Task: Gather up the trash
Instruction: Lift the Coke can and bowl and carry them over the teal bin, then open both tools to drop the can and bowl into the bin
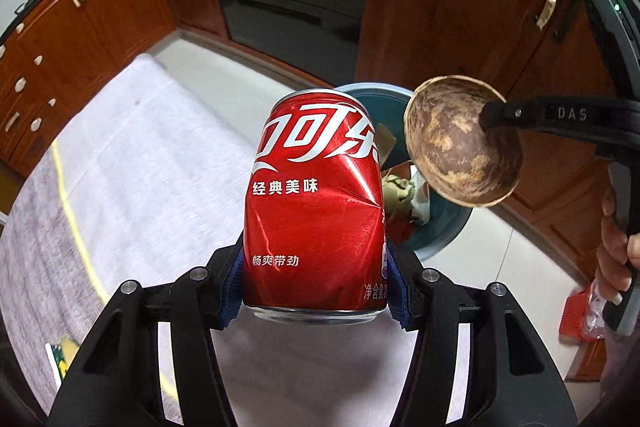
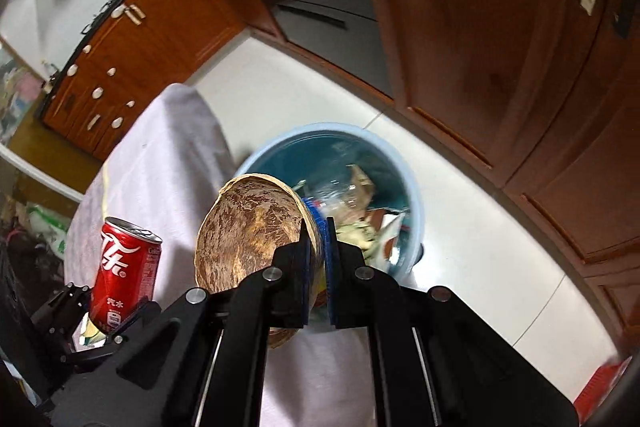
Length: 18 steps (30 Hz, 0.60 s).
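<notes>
**binrunner:** Two pieces of trash are in the air at once. The left gripper point(image 1: 316, 291) is clamped partway open around a dented red cola can point(image 1: 316, 195), blue pads pressing on both sides near its base. The right gripper point(image 2: 318, 267) is squeezed nearly shut on the rim of a brown coconut-shell bowl point(image 2: 248, 231). Both hang over the far edge of the white-clothed table point(image 1: 132, 155), with the light blue bin point(image 2: 400, 163) on the floor just beyond, already holding wrappers and scraps.

**kitchenlurker:** So it's just the drop left, I'd guess?

**binrunner:** Looks that way. I'd carry each one out until it's fully over the bin's mouth, not the rim. From the left wrist view the can covers most of the bin, so it's hard to judge the line. Lower a bit before letting go; the can could bounce, and the shell's curve might roll it off the rim. Release one at a time.
</notes>
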{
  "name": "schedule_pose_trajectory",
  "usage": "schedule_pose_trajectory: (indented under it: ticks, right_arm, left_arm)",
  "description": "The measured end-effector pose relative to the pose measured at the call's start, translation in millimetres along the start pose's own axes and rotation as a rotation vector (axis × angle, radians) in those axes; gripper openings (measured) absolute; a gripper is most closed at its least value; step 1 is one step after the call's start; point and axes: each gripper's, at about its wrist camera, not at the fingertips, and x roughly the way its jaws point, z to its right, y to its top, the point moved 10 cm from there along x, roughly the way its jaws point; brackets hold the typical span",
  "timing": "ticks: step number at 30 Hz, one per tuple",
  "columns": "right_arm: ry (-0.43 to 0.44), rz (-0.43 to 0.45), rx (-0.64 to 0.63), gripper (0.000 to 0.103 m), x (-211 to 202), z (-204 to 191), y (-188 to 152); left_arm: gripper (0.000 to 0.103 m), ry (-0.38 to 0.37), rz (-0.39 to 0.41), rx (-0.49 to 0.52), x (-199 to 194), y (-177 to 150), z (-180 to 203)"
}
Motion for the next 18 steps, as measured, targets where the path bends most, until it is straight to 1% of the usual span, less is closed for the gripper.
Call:
schedule_pose_trajectory:
  ticks: [9,18]
  right_arm:
    - [-0.052,-0.042,0.027,0.006,25,30,-1]
    - [-0.064,-0.068,0.033,0.007,41,39,-1]
  left_arm:
    - [0.058,-0.042,-0.036,0.035,35,18,33]
    - [0.058,-0.064,-0.067,0.040,57,25,40]
